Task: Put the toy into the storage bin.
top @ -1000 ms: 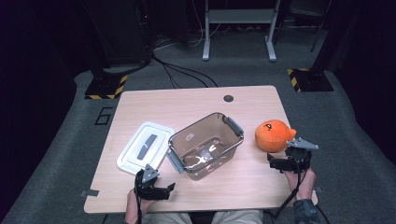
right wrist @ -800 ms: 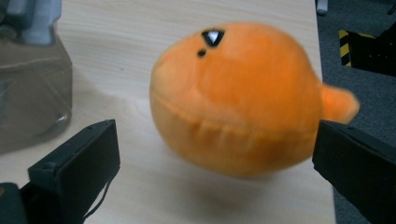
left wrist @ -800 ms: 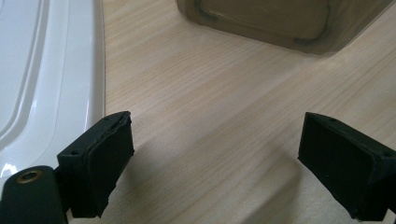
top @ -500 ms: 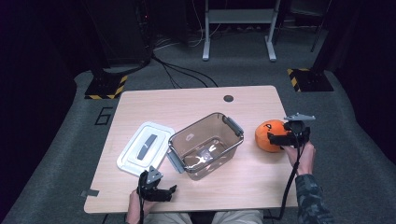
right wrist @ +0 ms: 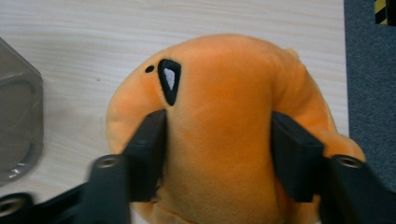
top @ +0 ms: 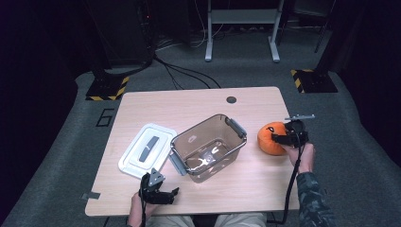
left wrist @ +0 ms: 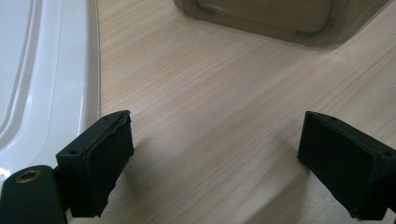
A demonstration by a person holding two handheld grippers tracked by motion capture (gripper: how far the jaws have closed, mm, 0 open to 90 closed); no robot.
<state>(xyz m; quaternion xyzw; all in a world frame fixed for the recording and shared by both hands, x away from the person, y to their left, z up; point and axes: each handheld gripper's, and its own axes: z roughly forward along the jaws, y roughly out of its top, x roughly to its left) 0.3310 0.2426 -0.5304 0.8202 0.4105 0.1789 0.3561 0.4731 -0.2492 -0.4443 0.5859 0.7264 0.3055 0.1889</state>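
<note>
So the right gripper (top: 283, 139) has moved from the near table (top: 198, 101) edge up onto the orange plush toy (top: 270, 138) at the right side, and its jaws now straddle the soft, rounded body, probably pressing in already, though that's hard to call. Looks set for a lift into the clear, hard-walled plastic bin (top: 208, 146). The left gripper (top: 163, 195) sits with its jaws spread wide by the glossy white lid (top: 142, 153).

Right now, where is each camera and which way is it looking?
High view: above the person's side, looking forward and down at the table; forearms, both grippers.
Left gripper view: rides the left gripper, low over wood; open jaws, white lid.
Right gripper view: rides the right gripper; jaws around the orange plush toy.
Shared: high and right gripper views show the toy.
</note>
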